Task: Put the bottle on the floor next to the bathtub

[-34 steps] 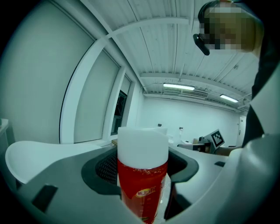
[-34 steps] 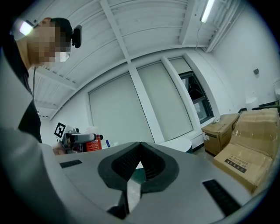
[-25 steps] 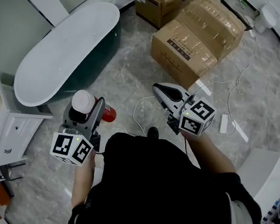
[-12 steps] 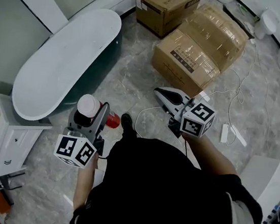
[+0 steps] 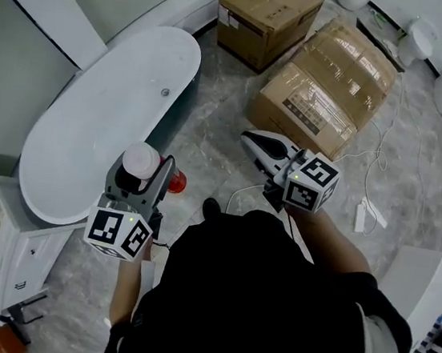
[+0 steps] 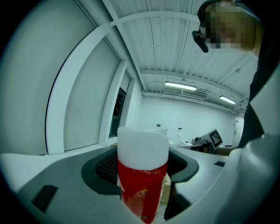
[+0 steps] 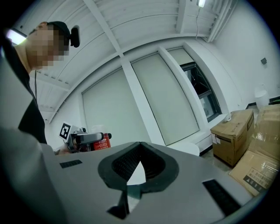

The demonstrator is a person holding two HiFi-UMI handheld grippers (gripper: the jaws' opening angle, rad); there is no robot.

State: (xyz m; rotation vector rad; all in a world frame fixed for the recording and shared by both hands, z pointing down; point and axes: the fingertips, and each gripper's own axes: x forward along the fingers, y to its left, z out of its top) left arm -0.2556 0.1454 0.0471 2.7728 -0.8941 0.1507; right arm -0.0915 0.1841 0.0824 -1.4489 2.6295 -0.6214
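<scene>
Over by the bathtub (image 5: 91, 122), the left gripper (image 5: 150, 172) holds the red white-capped bottle (image 6: 142, 188) up off the floor (image 5: 212, 122), jaws tight on its sides, which only its own view shows clearly. The right gripper (image 7: 139, 154), in its own view, has jaws pinched together on nothing.

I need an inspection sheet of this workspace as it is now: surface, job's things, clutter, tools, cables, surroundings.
Surface: grey marbled floor.
Job's things: red bottle with a white cap, held off the floor, not yet set down; white bathtub at the left.
Clutter: two cardboard boxes beyond the bathtub.
Tools: left tool shut on the bottle; right tool shut, holding nothing.
Cables: white cable loose on the floor beside the boxes, with a white adapter.
Surroundings: white cabinet by the bathtub's near end; white sanitary fixtures at the top right.
</scene>
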